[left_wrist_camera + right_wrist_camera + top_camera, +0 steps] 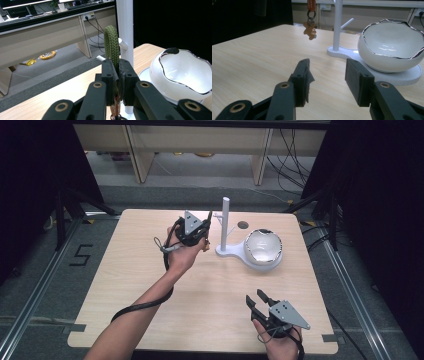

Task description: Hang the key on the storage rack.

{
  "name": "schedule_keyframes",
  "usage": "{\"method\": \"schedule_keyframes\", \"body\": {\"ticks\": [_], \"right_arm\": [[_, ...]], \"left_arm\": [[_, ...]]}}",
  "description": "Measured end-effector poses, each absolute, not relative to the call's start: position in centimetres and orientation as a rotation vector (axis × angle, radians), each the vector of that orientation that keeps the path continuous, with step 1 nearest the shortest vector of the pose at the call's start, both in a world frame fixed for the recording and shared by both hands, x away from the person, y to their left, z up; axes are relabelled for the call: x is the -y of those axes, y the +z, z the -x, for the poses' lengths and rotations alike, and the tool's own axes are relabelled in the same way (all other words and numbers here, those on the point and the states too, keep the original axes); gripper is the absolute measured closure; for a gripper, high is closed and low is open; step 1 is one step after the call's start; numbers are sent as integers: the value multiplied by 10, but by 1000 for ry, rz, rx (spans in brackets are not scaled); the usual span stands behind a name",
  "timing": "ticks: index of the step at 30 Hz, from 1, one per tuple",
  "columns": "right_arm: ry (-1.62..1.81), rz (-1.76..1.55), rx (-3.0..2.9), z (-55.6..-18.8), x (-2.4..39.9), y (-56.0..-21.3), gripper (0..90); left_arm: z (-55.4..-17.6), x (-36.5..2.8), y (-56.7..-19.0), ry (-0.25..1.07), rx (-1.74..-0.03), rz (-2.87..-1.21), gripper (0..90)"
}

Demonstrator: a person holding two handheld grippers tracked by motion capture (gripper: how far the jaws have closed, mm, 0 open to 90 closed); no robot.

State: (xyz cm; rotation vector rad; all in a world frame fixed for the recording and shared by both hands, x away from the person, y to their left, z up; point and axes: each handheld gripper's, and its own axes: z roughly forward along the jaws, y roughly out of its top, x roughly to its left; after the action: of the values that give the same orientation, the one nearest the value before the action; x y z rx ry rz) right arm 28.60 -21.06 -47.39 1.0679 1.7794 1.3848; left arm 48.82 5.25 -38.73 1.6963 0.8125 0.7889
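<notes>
My left gripper (117, 72) is shut on a green braided cord loop (111, 42) that sticks up from between its jaws. It is held up over the table, just left of the white stand's post (125, 25), with the loop close to a short side peg (122, 43). In the high view the left gripper (207, 220) is beside the post (225, 222). An orange strap with a gingerbread-man charm (310, 30) hangs in the air left of the post (337, 25). My right gripper (256, 299) rests low near the table's front right, open with nothing between its jaws (327, 75).
A white bowl with a wavy silver rim (263, 246) sits on the stand's round base (407, 75), right of the post. A small dark hole (243, 225) marks the wooden table (150, 295) behind the stand. Desks and cables lie beyond the far edge.
</notes>
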Motion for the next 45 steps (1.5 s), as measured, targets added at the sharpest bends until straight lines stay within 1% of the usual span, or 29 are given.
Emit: {"method": "schedule_keyframes", "body": {"ticks": [5, 35, 43, 45], "right_arm": [[1410, -1118, -1797, -284, 208, -474, 558], [1398, -1116, -1791, -284, 209, -476, 557], [1401, -1115, -1802, -284, 210, -476, 557], [1401, -1118, -1800, -284, 210, -476, 557]], "left_arm": [[-491, -49, -387, 788, -812, -1703, 833], [-491, -32, -388, 845, -778, -1744, 831], [-494, -27, -396, 818, -780, -1778, 827], [-494, -26, -397, 802, -775, -1783, 809]]}}
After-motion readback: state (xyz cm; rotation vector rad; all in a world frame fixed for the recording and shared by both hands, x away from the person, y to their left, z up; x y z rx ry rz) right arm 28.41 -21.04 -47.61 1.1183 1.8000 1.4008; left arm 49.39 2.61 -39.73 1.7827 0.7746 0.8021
